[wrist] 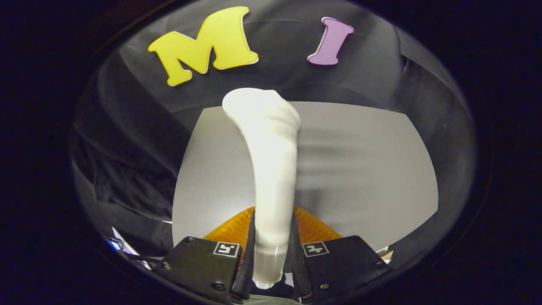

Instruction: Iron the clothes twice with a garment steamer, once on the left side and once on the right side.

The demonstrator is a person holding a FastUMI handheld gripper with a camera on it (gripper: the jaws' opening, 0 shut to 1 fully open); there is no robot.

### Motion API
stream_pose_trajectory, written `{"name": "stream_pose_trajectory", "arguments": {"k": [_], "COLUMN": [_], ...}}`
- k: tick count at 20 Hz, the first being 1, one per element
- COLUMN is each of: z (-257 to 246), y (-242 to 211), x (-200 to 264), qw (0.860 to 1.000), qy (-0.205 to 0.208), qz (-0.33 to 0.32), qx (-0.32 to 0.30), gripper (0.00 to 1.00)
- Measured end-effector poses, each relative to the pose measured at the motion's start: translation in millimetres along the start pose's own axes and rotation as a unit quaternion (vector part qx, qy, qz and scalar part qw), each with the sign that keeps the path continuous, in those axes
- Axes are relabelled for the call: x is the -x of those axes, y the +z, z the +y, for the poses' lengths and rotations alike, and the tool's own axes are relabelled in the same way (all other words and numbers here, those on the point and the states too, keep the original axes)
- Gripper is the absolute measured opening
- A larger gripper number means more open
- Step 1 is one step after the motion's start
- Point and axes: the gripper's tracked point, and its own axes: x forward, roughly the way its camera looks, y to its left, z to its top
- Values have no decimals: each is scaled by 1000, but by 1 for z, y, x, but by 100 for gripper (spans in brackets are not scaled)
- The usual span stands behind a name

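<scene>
Steamer [271, 169], white and slender, stands clamped between the two fingers of the gripper [273, 250], both pressing on its handle low down, while its flared head reaches forward well beyond the fingertips. Beyond the steamer lies a pale grey sheet of fabric [364, 169], which I take to be the garment, spread flat against the dark cloth of the booth wall [127, 148]. The head sits over the fabric's upper edge, left of its middle; whether it touches the fabric cannot be told. The fabric looks motion-blurred, so a pass is probably under way. To do this stroke well, I judge the head should stay flat and close to the fabric, travel in one straight, even line along its chosen side, and keep clear of the edge. The grasp should stay firm so the long body does not twist between the fingers.
</scene>
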Motion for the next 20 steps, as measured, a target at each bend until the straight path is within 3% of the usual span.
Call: {"name": "stream_pose_trajectory", "arguments": {"k": [6,11,20], "z": [9,17,54], "y": [-23,-41,-75], "x": [17,77,199], "qw": [999,993,967], "qy": [36,49,106], "qz": [-19,-94,-225], "qx": [-34,-57,-63], "gripper": [33,33,33]}}
